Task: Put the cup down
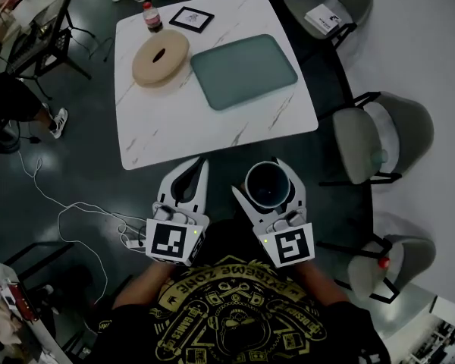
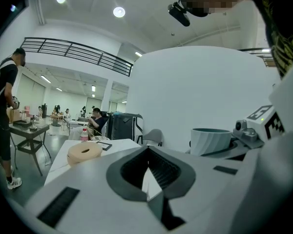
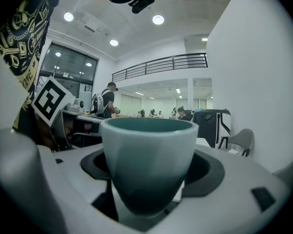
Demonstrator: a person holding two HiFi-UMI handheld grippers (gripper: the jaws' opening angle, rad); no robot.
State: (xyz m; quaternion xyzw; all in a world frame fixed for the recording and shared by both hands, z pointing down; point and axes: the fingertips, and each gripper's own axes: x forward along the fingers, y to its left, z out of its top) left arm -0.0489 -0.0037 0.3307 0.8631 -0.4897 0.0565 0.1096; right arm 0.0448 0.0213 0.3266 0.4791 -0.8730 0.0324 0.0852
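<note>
**Cup in right tongs, short of table**

My right gripper [image 1: 268,174] is clamping the teal cup [image 3: 147,160] upright between its jaws. My left gripper [image 1: 198,173], just beside it, is sitting clenched on nothing. The white table [image 1: 174,131] is lying just ahead of both.

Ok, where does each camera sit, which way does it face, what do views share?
Head view: on the person's head, steeply down at the marble table, left hand-held gripper, right hand-held gripper, printed shirt.
Left gripper view: rides that hand-held gripper, along its shut, empty jaws toward the table; right hand-held gripper alongside.
Right gripper view: rides its hand-held gripper, along jaws clamped on the cup; shirt at left.
Shared: the cup, in all three.
</note>
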